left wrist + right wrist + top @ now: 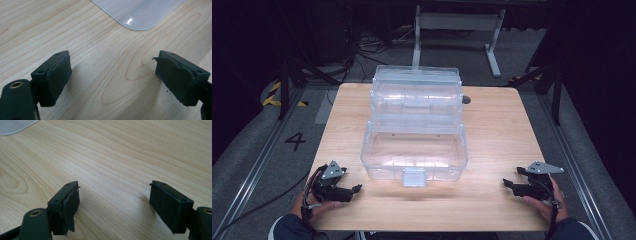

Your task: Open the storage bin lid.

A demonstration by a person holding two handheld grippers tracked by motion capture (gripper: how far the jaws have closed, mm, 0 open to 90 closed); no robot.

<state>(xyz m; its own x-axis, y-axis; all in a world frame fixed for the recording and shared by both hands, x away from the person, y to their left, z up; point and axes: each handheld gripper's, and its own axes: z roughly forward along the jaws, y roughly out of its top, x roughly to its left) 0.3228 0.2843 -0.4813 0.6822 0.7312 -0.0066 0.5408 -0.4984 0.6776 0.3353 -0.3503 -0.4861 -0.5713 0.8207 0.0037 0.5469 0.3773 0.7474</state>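
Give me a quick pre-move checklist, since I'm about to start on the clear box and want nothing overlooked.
1. Left claw open, nothing between its jaws: ok.
2. Right claw open, nothing between its jaws: ok.
3. Clear plastic box standing in the middle of the wooden table, apart from both claws: ok.
4. Lid raised and leaning back, so the inside is reachable: ok.
5. Front latch hanging free at the near wall: ok.
6. Pad on the left claw intact: not ok, its edge looks torn; a pad on the right claw is frayed too.
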